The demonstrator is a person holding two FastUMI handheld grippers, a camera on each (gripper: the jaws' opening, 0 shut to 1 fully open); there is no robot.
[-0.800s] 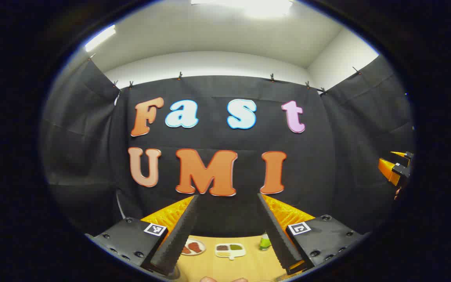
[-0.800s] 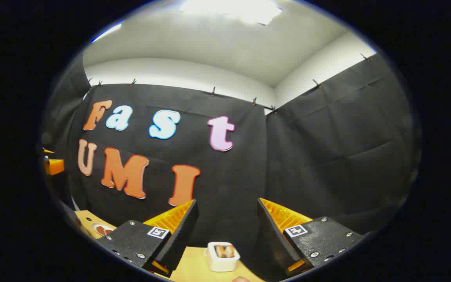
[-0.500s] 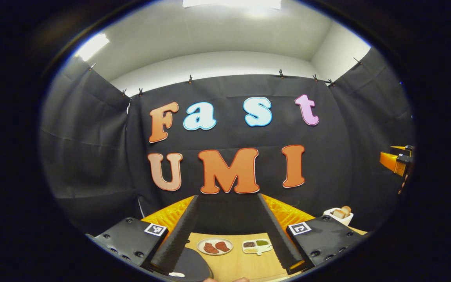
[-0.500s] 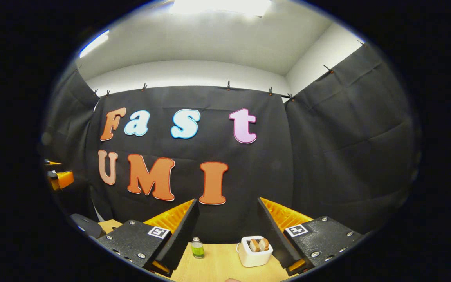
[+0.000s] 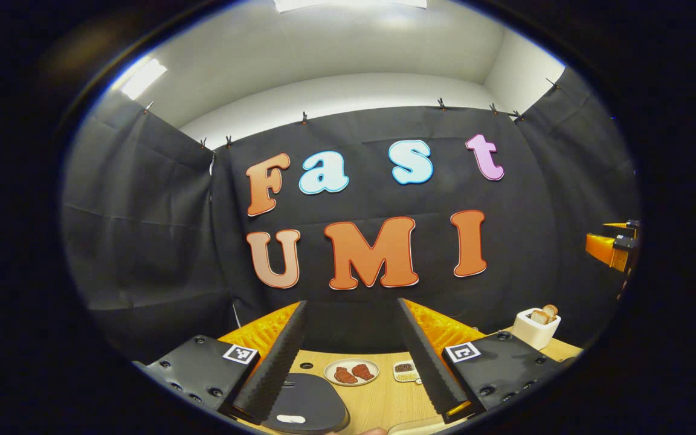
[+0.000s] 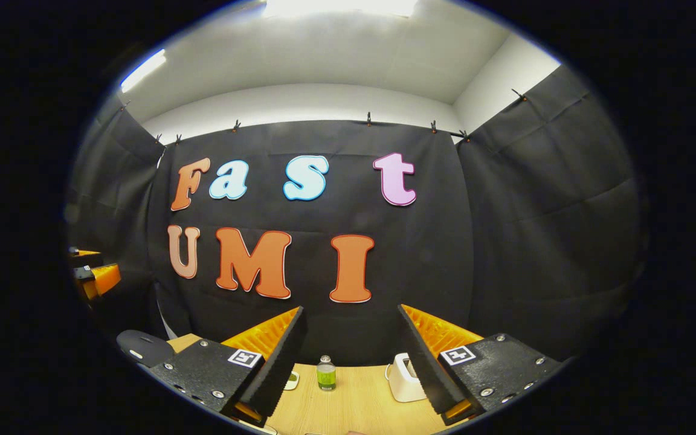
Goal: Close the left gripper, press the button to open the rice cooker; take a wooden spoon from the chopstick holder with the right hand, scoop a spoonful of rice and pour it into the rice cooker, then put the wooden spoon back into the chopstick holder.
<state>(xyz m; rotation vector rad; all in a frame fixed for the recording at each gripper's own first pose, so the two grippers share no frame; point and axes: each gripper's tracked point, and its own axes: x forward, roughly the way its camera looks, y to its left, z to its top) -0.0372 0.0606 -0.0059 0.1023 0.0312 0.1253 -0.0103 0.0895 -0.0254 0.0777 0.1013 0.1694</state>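
Wooden table (image 5: 378, 402) bears meat plate (image 5: 351, 372), toaster (image 5: 535, 329).

A round plate (image 5: 351, 371) with two reddish-brown pieces sits on the wooden table (image 5: 384, 399), a small divided dish (image 5: 406, 371) just beside it. Farther right stands a white toaster (image 5: 535, 329) — slices of bread poke from its top. A little bottle of green liquid (image 6: 325, 373) — perhaps a condiment — stands near the toaster.
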